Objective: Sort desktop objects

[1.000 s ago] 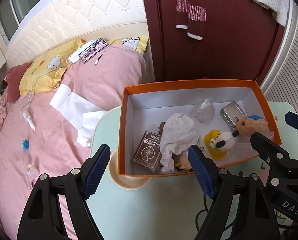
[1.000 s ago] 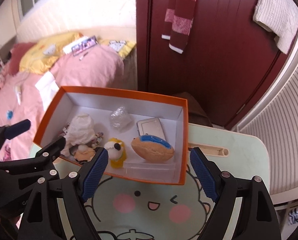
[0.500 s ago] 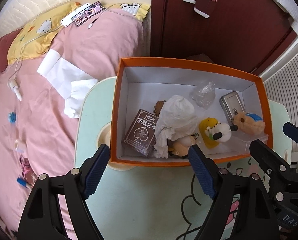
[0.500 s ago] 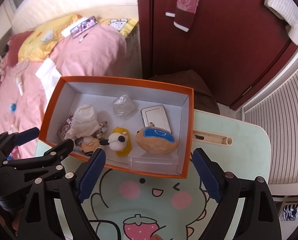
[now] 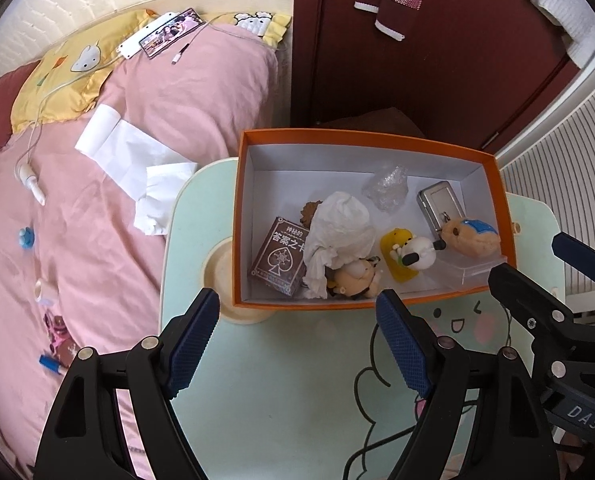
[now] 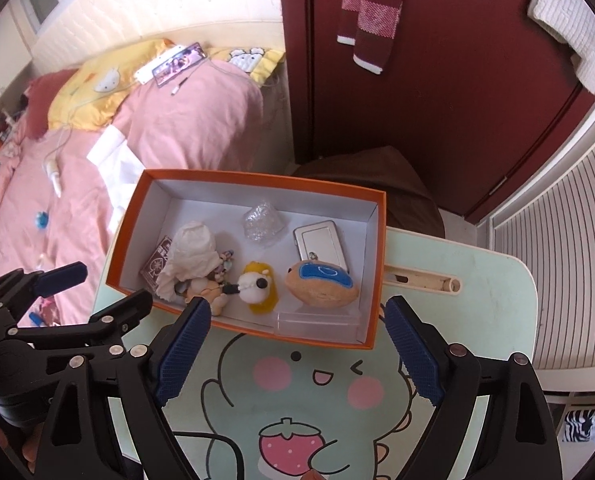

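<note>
An orange box [image 5: 361,136] [image 6: 253,179] stands at the far side of a pale green table [image 5: 281,380] [image 6: 489,304]. Inside lie a card deck [image 5: 279,254], a crumpled tissue [image 5: 339,226] [image 6: 191,250], a clear wrapper [image 5: 385,192] [image 6: 262,222], a silver case [image 5: 441,204] [image 6: 321,246], a tan and blue plush [image 5: 471,236] [image 6: 321,288], a white and yellow dog toy [image 5: 411,256] [image 6: 257,290] and a small doll [image 5: 353,280]. My left gripper [image 5: 297,344] and right gripper [image 6: 295,352] hover open and empty above the table, short of the box's near wall.
A bed with a pink cover [image 5: 97,208] lies left of the table, with tissue paper [image 5: 125,152], a phone [image 5: 169,32] and small items on it. A dark red wardrobe [image 5: 437,60] stands behind the box. A cup recess [image 5: 217,276] lies at the table's left edge.
Both grippers have risen and pulled back from the box, so more of the table shows. Both stay open and empty. The box contents have not moved.
</note>
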Available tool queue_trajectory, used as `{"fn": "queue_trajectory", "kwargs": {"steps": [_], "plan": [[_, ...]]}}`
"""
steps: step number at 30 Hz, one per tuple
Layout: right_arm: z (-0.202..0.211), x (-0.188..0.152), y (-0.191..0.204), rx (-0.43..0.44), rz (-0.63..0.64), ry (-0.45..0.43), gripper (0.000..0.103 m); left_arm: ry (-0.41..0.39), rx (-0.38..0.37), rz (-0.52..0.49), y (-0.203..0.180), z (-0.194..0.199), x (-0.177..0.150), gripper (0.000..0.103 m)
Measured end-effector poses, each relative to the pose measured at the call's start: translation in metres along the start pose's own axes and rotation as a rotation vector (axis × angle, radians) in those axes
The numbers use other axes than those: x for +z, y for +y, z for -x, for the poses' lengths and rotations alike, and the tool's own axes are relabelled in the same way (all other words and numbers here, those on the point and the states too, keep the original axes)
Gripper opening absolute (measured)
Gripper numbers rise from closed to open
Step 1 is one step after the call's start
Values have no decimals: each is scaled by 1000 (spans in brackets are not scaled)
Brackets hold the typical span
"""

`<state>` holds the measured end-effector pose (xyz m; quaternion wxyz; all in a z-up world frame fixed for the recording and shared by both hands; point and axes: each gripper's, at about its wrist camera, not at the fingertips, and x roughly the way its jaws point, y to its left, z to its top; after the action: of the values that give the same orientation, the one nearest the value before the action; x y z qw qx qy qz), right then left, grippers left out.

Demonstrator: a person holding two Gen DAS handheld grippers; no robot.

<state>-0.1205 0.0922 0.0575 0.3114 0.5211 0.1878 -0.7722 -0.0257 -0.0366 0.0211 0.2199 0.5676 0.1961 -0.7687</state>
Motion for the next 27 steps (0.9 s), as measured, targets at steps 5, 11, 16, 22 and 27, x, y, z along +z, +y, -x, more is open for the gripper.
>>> {"fn": "queue_trajectory", "kwargs": {"steps": [5, 11, 16, 22, 27], "plan": [[3, -4, 0, -7, -4, 3, 89, 0, -2, 5, 0, 2, -7, 81], [8, -13, 0, -7, -9, -1, 89, 0, -5, 11, 0, 5, -15, 81], [9, -23, 1, 8, -16, 3, 89, 2, -10, 16, 1, 6, -23, 81], [11, -38, 4, 4, -9, 5, 89, 10, -32, 36, 0, 4, -41, 81], [11, -58, 4, 20, -26, 2, 89, 2, -79, 63, 1, -3, -62, 81]]}}
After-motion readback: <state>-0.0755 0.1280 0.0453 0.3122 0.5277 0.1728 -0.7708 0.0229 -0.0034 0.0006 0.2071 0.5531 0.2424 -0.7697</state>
